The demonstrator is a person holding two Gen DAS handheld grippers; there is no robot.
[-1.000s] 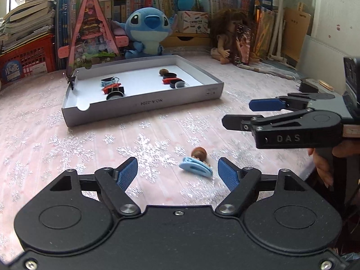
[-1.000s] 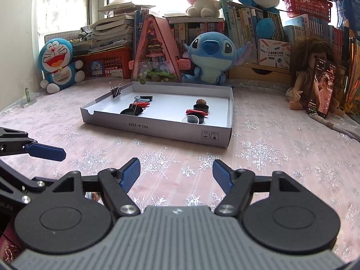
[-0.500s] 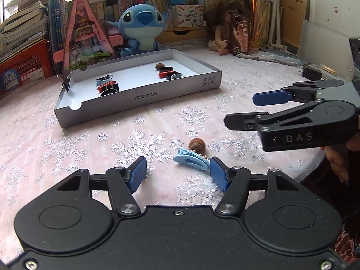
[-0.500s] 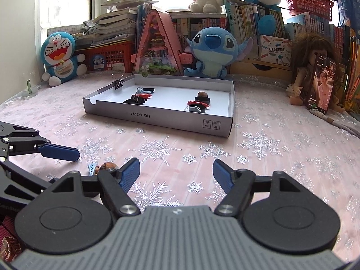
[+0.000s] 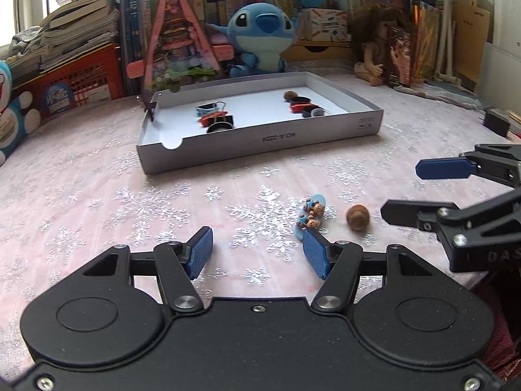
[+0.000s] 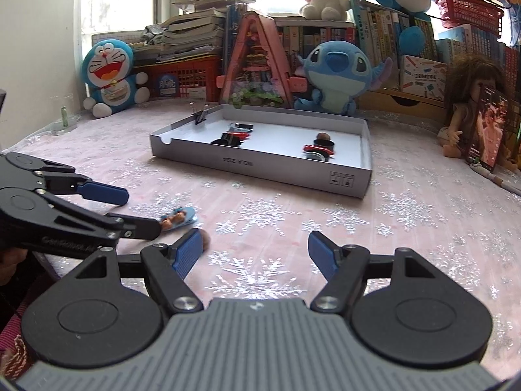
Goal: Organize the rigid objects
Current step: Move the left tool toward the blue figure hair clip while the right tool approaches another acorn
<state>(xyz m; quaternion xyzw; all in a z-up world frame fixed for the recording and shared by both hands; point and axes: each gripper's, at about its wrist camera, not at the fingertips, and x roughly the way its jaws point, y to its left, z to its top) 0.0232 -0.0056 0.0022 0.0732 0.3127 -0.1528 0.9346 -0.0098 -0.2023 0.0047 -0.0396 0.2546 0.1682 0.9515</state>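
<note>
A light blue hair clip with small bear charms point(image 5: 311, 215) lies on the snowflake tablecloth, and a brown ball point(image 5: 357, 217) sits just right of it. My left gripper point(image 5: 257, 254) is open and empty, its right finger pad next to the clip's near end. My right gripper point(image 6: 254, 254) is open and empty; the ball point(image 6: 205, 238) peeks out behind its left pad, and the clip point(image 6: 178, 219) lies beyond it. A white cardboard tray point(image 5: 260, 138) further back holds binder clips point(image 5: 215, 118) on the left and small round items point(image 5: 302, 106) on the right.
Plush toys, a doll point(image 5: 374, 55), a pink triangular model point(image 5: 177, 39), books and a red basket point(image 5: 75, 84) line the back of the table. A black binder clip point(image 6: 200, 115) is clamped on the tray's far left corner. The table edge is close on the right.
My left gripper has swung left, so the hair clip and ball now lie right of its gap. My right gripper has come forward, and the clip and ball have entered its view.
</note>
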